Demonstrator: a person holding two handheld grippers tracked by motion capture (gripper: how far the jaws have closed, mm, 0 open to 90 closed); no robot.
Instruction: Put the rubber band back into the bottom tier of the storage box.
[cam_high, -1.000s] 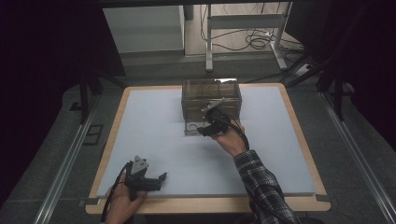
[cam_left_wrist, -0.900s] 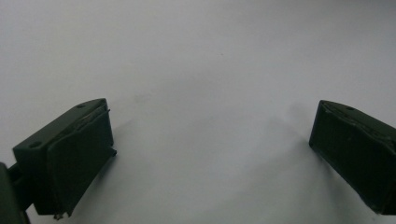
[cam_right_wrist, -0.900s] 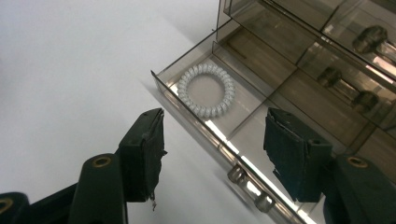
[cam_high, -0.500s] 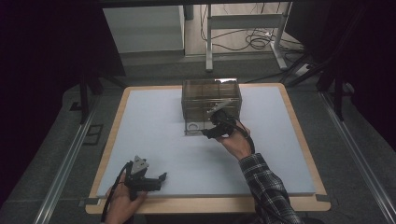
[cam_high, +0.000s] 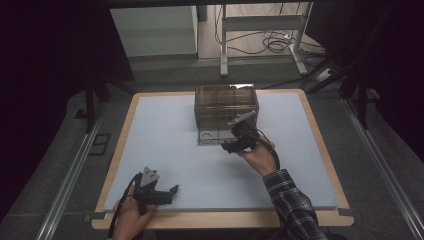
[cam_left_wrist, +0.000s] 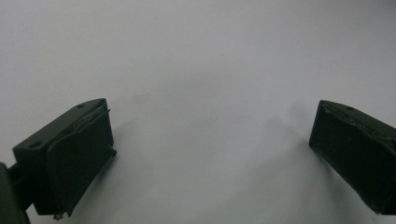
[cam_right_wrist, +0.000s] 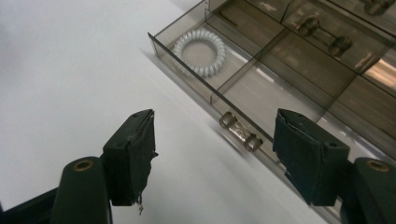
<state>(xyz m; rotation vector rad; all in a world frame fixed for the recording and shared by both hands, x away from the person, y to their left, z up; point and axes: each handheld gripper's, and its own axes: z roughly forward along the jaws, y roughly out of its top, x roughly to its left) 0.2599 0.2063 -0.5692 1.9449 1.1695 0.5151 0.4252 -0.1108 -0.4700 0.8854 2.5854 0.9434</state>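
Note:
A smoked clear drawer box (cam_high: 226, 100) stands mid-table, and its bottom drawer (cam_high: 215, 136) is pulled out toward me. In the drawer's left compartment lies a white spiral hair tie (cam_right_wrist: 199, 45) (cam_high: 206, 135). My right gripper (cam_high: 234, 145) (cam_right_wrist: 215, 140) is at the drawer's front. Its jaws have just been opening and now stand open. The small metal drawer handle (cam_right_wrist: 239, 132) shows in the gap between them, and neither pad touches it. My left gripper (cam_high: 167, 192) (cam_left_wrist: 210, 135) rests open on the table near the front left, with nothing between its jaws.
The white table mat (cam_high: 165, 150) has a wooden rim (cam_high: 225, 219). Upper drawers of the box hold small dark items (cam_right_wrist: 322, 35). Beyond the table's far edge are a cabinet (cam_high: 155, 30) and table legs with cables (cam_high: 260, 40).
My right gripper has drawn back a little from the box toward the table's front, and its jaws stand wider. The left gripper has stayed put.

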